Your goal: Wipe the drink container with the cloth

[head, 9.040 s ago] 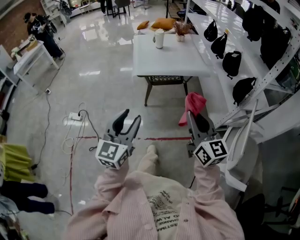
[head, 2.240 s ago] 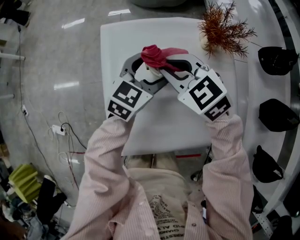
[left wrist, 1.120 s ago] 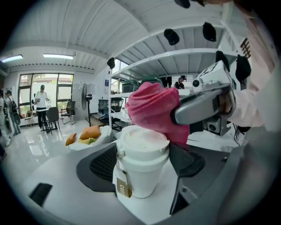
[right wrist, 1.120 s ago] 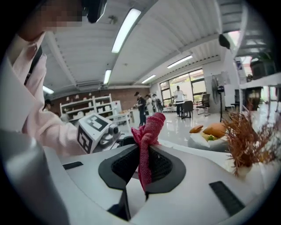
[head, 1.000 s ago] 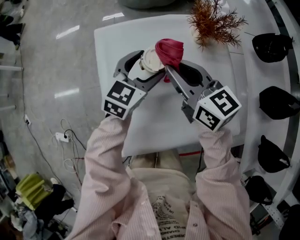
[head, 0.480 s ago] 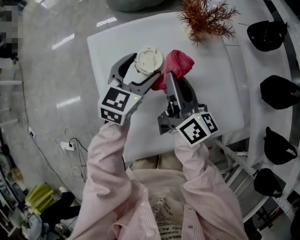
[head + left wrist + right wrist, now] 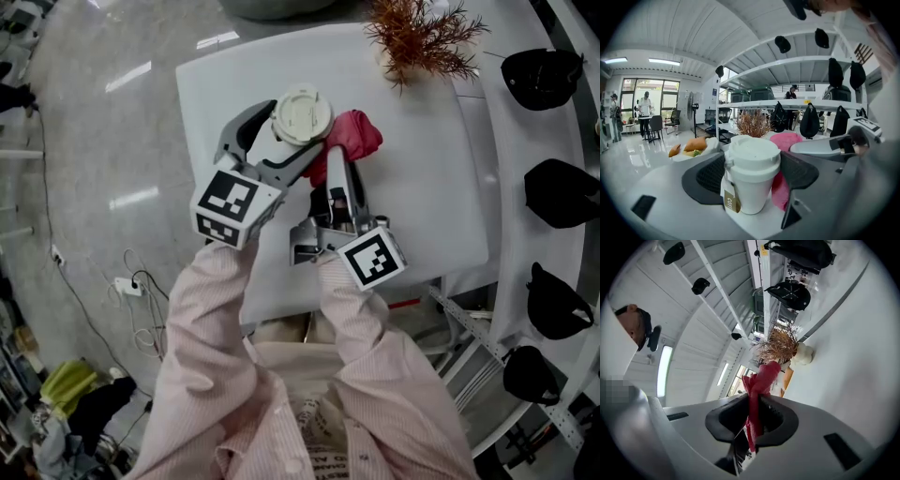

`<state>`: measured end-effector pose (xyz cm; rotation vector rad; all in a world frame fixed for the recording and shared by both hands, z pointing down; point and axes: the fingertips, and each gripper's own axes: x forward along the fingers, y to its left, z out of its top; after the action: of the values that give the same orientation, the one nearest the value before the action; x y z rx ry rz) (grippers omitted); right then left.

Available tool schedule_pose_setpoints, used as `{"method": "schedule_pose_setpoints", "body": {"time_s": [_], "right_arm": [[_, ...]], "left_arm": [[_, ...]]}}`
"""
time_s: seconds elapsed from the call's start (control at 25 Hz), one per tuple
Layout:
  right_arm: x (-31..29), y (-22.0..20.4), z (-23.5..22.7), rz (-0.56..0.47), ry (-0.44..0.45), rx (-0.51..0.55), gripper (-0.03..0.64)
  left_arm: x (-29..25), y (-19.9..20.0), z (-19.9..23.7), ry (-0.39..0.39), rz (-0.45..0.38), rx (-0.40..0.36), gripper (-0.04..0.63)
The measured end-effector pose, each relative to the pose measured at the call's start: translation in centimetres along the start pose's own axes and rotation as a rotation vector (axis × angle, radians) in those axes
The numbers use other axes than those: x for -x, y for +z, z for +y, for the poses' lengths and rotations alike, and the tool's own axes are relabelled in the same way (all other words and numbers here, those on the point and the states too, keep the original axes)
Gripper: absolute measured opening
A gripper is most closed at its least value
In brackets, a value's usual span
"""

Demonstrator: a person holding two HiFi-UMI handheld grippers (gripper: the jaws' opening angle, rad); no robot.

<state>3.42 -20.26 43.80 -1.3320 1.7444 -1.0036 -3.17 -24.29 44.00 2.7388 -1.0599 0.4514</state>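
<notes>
Left gripper (image 7: 284,133) jaws clamp the white lidded cup (image 7: 302,114), upright over the white table (image 7: 422,187). Right gripper (image 7: 336,174) jaws pinch the red cloth (image 7: 354,134), bunched against the cup's right side. Dried plant (image 7: 422,36) at far edge

The head view looks steeply down on the white table (image 7: 431,159). The left gripper view faces the cup (image 7: 751,183) closely and level; the right gripper view, rolled sideways, looks past the cloth (image 7: 759,380). All share the dried plant (image 7: 422,37), at 1 o'clock overhead.
</notes>
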Motion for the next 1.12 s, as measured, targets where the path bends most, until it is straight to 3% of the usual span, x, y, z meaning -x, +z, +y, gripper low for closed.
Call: {"method": "schedule_pose_setpoints", "body": {"time_s": [0.36,0.72,1.12], "right_arm": [[-0.9,-0.5,-1.2,0.003,0.003,-0.057,0.048],[-1.6,-1.1,-2.8,0.014,0.004,-0.047,0.048],[-1.6,-2.8,-6.3,0.037,-0.065,-0.037,0.048]], "left_arm": [[0.2,0.1,0.0,0.015,-0.028,0.007,0.373],[0.1,0.2,0.1,0.018,-0.047,0.006,0.373],[0.1,0.1,0.1,0.017,-0.063,-0.002,0.373]]}}
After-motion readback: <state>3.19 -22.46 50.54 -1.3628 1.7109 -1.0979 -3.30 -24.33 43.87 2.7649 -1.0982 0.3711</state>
